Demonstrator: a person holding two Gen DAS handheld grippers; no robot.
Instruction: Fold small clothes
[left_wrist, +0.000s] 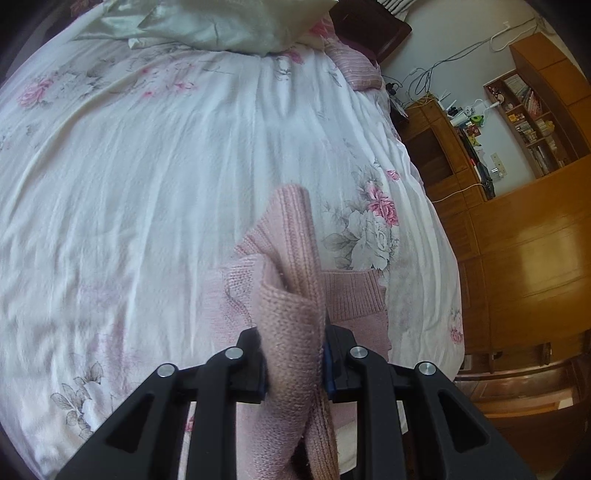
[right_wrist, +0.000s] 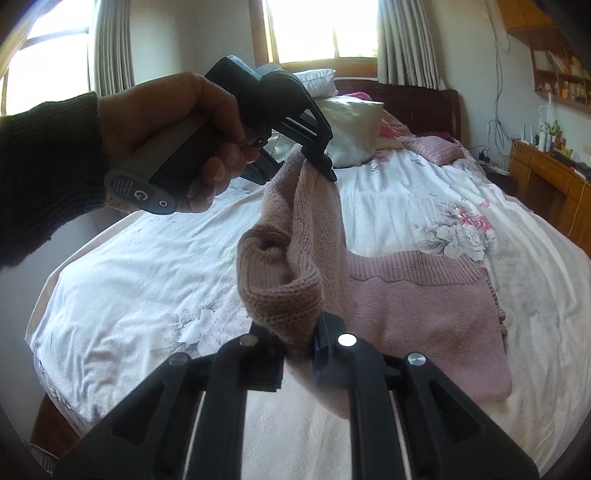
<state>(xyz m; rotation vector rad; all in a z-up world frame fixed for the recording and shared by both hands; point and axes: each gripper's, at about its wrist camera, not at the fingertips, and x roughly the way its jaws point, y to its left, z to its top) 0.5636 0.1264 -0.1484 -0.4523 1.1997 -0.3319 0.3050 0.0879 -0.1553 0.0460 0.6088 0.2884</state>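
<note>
A pink knitted sweater lies partly flat on the floral bedspread, with one edge lifted. My right gripper is shut on a bunched fold of the sweater at the near end. My left gripper, held in a hand with a dark sleeve, is shut on the sweater farther up, and the cloth hangs taut between the two. In the left wrist view my left gripper clamps a thick pink fold of the sweater, with its ribbed hem lying on the bedspread behind.
Pillows and a striped pink blanket lie at the head of the bed by a dark headboard. Wooden cabinets and a cluttered desk stand along the bed's right side. Curtained windows are behind.
</note>
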